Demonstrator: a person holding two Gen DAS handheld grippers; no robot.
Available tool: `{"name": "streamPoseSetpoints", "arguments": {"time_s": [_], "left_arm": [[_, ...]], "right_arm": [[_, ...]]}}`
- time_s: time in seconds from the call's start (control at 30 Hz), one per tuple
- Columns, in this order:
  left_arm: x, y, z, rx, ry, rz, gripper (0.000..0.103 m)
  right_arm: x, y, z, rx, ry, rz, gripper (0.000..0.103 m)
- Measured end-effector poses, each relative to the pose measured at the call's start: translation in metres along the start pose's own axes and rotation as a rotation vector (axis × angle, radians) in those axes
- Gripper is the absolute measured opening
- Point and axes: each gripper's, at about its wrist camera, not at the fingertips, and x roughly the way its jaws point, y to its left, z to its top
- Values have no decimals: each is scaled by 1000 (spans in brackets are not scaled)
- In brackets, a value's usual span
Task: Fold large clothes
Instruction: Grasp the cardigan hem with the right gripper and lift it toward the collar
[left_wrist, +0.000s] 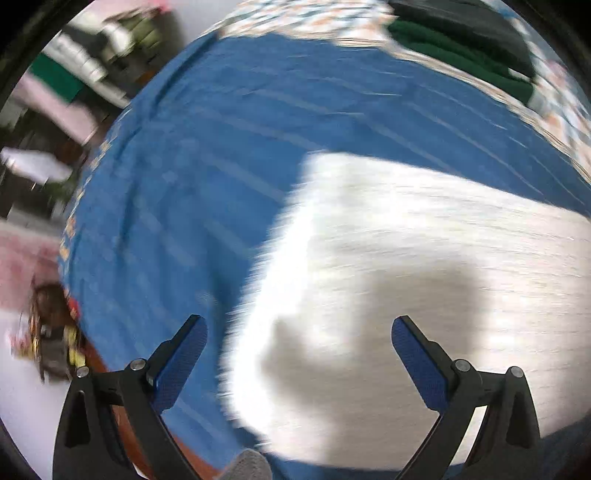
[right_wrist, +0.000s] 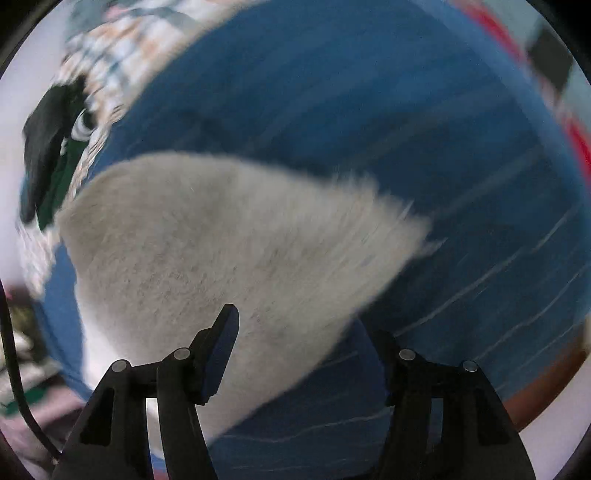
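White fuzzy garment (left_wrist: 406, 258) lies flat on blue striped sheet (left_wrist: 221, 129) of the bed. Left gripper (left_wrist: 299, 332) and right gripper (right_wrist: 306, 332): fingers wide apart, holding nothing, above garment. Dark folded clothes (left_wrist: 472, 48) far right. Frames blurred.

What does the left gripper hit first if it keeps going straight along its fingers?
Most likely the white fuzzy garment: it fills the space ahead of the open left gripper, lying on the blue sheet. Motion blur hides how far off it is.
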Motion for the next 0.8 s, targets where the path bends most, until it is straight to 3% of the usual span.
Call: {"name": "streamPoseSetpoints", "arguments": {"time_s": [0.07,0.17,0.23,0.3,0.33,0.47,0.53,0.67,0.73,0.8], "left_arm": [[11,-23,4,43,-11,4,103],[44,-43,5,84,29,72,103],[62,-39,4,47,49,25,103],[65,-32,6,12,45,-15,103],[66,-29,6,3,46,-33,103],[74,-16,8,-36,9,-129,103],[76,-15,8,-63,-12,-153,103],[75,-13,18,-87,15,-145,103],[67,-12,25,-74,25,-118,103],[50,-11,30,-67,3,-93,103]], "right_arm": [[-24,28,8,-153,-57,-21,65],[-25,77,16,-342,-28,31,60],[-13,128,21,-479,22,72,32],[3,161,29,-561,49,86,31],[22,183,38,-606,66,49,31],[103,218,68,-595,217,-103,30],[111,225,82,-563,243,-132,30],[101,253,80,-671,269,-224,30],[75,257,76,-704,232,-212,32],[44,256,64,-737,186,-144,32]]}}
